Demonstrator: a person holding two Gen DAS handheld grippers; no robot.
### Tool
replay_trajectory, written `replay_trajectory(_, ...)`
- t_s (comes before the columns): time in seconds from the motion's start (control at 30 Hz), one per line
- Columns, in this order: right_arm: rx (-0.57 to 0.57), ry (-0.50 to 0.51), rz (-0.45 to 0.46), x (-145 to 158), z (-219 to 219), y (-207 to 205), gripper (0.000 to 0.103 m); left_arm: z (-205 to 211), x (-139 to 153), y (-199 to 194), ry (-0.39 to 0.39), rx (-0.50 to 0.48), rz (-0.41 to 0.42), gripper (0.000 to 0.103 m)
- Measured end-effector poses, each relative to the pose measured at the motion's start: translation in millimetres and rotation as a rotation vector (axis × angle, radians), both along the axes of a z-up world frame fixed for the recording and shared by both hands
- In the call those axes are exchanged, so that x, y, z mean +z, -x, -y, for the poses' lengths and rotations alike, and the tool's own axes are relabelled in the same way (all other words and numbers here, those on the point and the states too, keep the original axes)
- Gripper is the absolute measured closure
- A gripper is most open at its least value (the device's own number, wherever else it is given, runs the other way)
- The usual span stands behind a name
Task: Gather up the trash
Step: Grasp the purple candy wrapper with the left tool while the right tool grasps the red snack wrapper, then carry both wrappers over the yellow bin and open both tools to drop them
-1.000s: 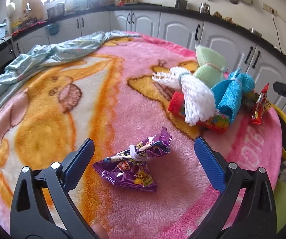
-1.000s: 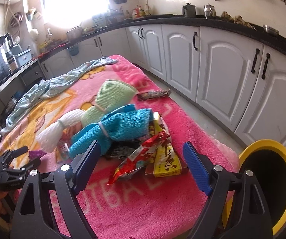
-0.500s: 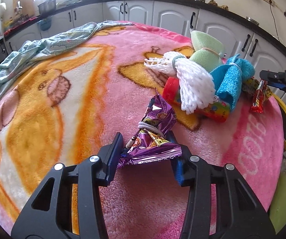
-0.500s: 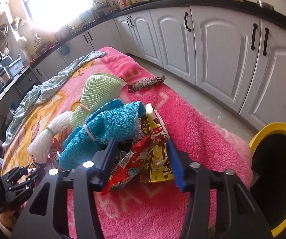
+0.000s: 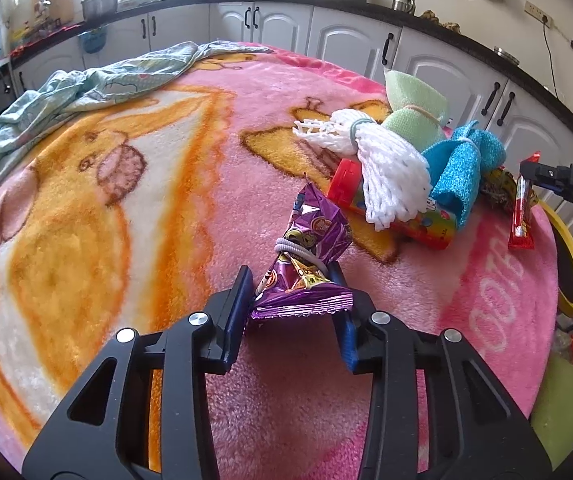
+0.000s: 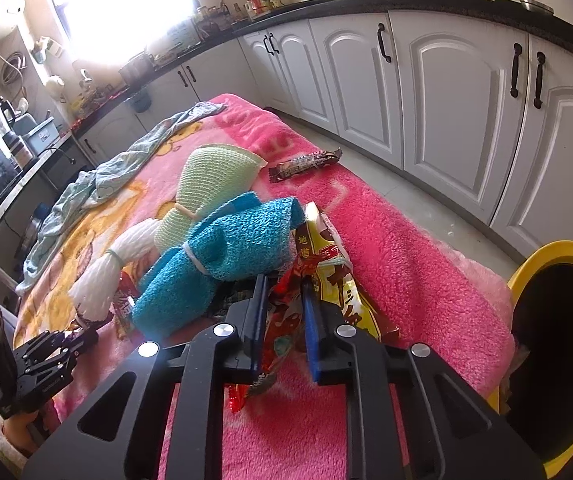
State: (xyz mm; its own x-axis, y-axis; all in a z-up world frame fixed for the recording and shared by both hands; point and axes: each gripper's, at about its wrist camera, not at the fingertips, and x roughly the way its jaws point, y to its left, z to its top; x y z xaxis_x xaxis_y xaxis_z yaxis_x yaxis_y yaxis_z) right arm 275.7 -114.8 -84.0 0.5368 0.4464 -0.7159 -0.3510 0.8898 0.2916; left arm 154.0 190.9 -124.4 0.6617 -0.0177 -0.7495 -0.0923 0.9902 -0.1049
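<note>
1. Now, low in the centre of the left wrist view, the left gripper (image 5: pixel 294 300) has its jaws closing, with the purple snack wrapper (image 5: pixel 306 264) between them; both pads press on its lower crimped end.
2. That wrapper stands up from the pink blanket (image 5: pixel 166 160), pinched at its waist by a grey elastic band (image 5: pixel 294 249).
3. Right of centre in the same view lies a heap: a white net bundle (image 5: pixel 386 172) across a red tube (image 5: pixel 390 212), a green cloth bundle (image 5: pixel 414 108) behind it, and a blue cloth bundle (image 5: pixel 458 172) to its right.
4. At the right edge of that view the right gripper (image 5: pixel 526 170) pinches the top of a red wrapper (image 5: pixel 521 208), which hangs down over the blanket's edge.
5. In the right wrist view, lower centre, the same gripper's fingers (image 6: pixel 313 320) are clamped tight on the red wrapper (image 6: pixel 278 328), which lies just beside a yellow packet (image 6: pixel 334 280).
6. A yellow-rimmed bin (image 6: pixel 542 264) sits at the lower right of that view, beside the blanket's edge.
7. A dark brown bar wrapper (image 6: pixel 306 164) lies alone on the blanket above centre, well apart from the heap.
8. A pale crumpled sheet (image 5: pixel 86 88) lies along the upper left of the left wrist view.
</note>
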Motion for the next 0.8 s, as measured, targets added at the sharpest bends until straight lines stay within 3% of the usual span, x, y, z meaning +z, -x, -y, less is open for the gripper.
replay_trajectory(0.3,0.047,-0.012,0.028,13,-2,19,0.088,-9,9,13,0.033,0.050,0.030,0.075)
replay_trajectory(0.5,0.083,-0.016,0.058,25,-3,31,0.089,-9,40,24,0.042,0.065,0.105,0.075)
replay_trajectory(0.8,0.103,-0.023,0.114,52,10,44,0.089,22,81,24,0.075,-0.007,0.194,0.075)
